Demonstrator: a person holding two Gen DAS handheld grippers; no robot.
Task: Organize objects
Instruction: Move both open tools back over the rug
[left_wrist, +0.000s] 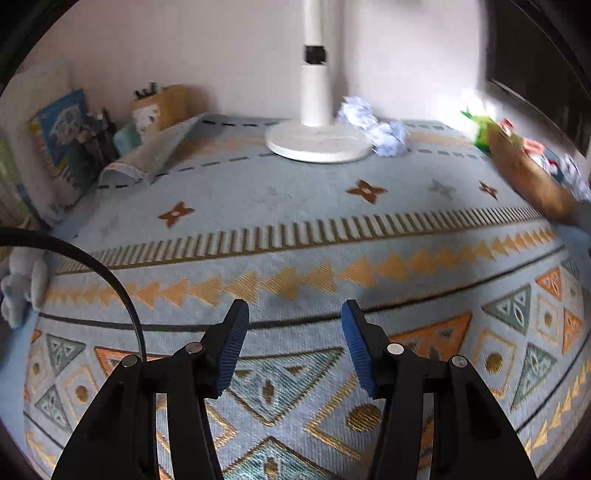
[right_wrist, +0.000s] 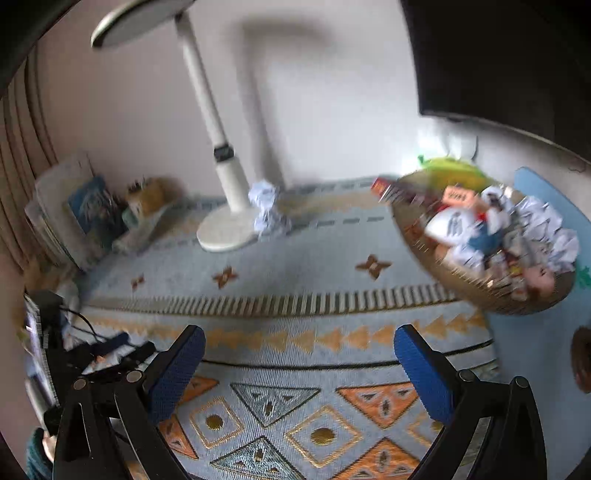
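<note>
Crumpled white paper balls (left_wrist: 373, 129) lie beside the lamp base on the patterned mat (left_wrist: 295, 206), far ahead of my left gripper (left_wrist: 294, 308). That gripper is open, with only mat between its blue pads. A woven basket (left_wrist: 528, 173) at the right edge is full of crumpled paper, packets and a green toy. In the right wrist view the basket (right_wrist: 461, 284) stands to the upper right of my right gripper (right_wrist: 300, 332), which is wide open with nothing in it. The paper balls (right_wrist: 266, 210) show there at the lamp foot.
A white desk lamp (left_wrist: 317, 142) stands at the back middle against the wall. Books (left_wrist: 62, 136) and a pen holder (left_wrist: 162, 107) fill the back left corner, where the mat's edge is folded up. A pale plush toy (left_wrist: 22, 284) lies at the left edge. A dark screen (right_wrist: 498, 55) hangs at upper right.
</note>
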